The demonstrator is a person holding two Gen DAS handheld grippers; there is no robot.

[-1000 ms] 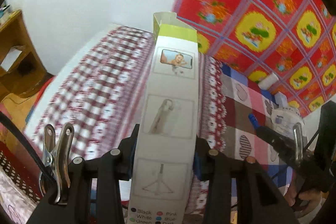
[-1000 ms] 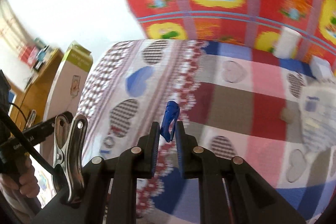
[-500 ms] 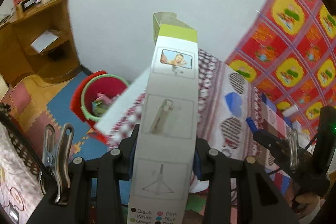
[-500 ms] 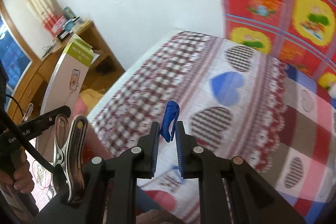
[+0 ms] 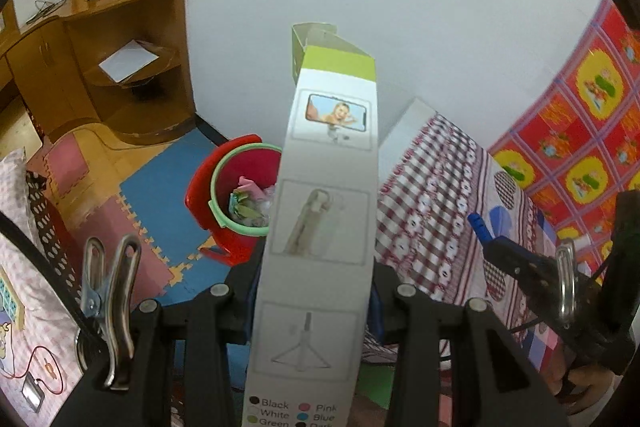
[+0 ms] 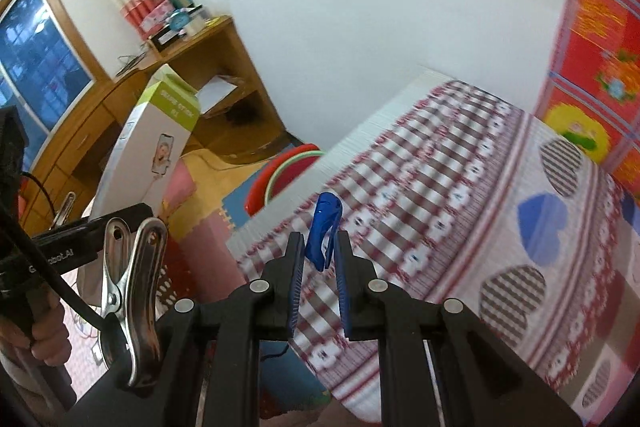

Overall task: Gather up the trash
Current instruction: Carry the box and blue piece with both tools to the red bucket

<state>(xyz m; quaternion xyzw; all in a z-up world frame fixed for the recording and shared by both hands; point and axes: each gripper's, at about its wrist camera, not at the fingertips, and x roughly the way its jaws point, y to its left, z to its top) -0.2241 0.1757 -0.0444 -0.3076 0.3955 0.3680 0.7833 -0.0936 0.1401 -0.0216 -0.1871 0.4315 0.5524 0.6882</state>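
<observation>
My left gripper [image 5: 312,291] is shut on a tall white selfie-stick box [image 5: 324,219] with a lime-green top, held upright over the foot of the bed. Behind the box on the floor stands a red trash bin [image 5: 240,203] with a green rim and crumpled wrappers inside. In the right wrist view my right gripper [image 6: 318,255] is shut on a small blue plastic piece [image 6: 325,227] that sticks up between its pads. The same box [image 6: 148,155] shows at the left there, and the bin's rim [image 6: 288,167] peeks past the mattress corner. The right gripper [image 5: 480,227] with the blue piece also appears in the left wrist view.
A bed with a red-and-white checked, heart-patterned sheet [image 6: 460,195] fills the right. A wooden corner desk [image 5: 120,67] with shelves stands against the white wall. Blue and pink foam mats [image 5: 152,211] cover the floor. A red and yellow quilt [image 5: 580,131] hangs at the far right.
Both views have swung left from the middle of the bed to its foot. The bin, floor mats and wooden desk have come into sight. Both grips are unchanged.
</observation>
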